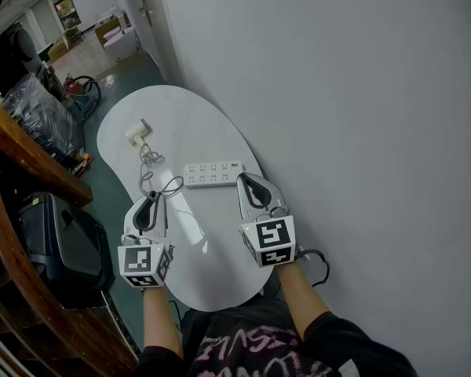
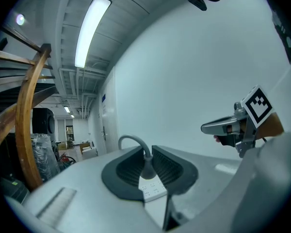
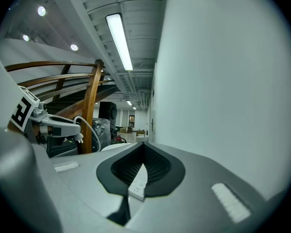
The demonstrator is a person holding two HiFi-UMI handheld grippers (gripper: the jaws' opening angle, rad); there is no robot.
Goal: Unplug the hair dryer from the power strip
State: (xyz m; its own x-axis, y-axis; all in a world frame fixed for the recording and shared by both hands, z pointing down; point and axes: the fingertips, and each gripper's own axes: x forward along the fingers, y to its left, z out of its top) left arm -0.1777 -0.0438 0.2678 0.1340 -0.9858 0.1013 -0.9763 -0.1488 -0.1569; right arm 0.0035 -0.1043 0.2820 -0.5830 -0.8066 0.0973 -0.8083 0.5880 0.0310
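Note:
A white power strip lies across the white oval table. Further back lies the small white hair dryer; its grey cable runs down to my left gripper. In the left gripper view a grey plug stands between the pads of the left gripper, which is shut on it. The power strip shows directly beneath the plug; I cannot tell if the pins sit in a socket. My right gripper is shut on nothing, its tip at the strip's right end. The power strip shows just below the right gripper.
A pale wall runs close along the table's right side. A wooden railing and a black case stand on the floor to the left. Loose cable loops lie between the left gripper and the strip.

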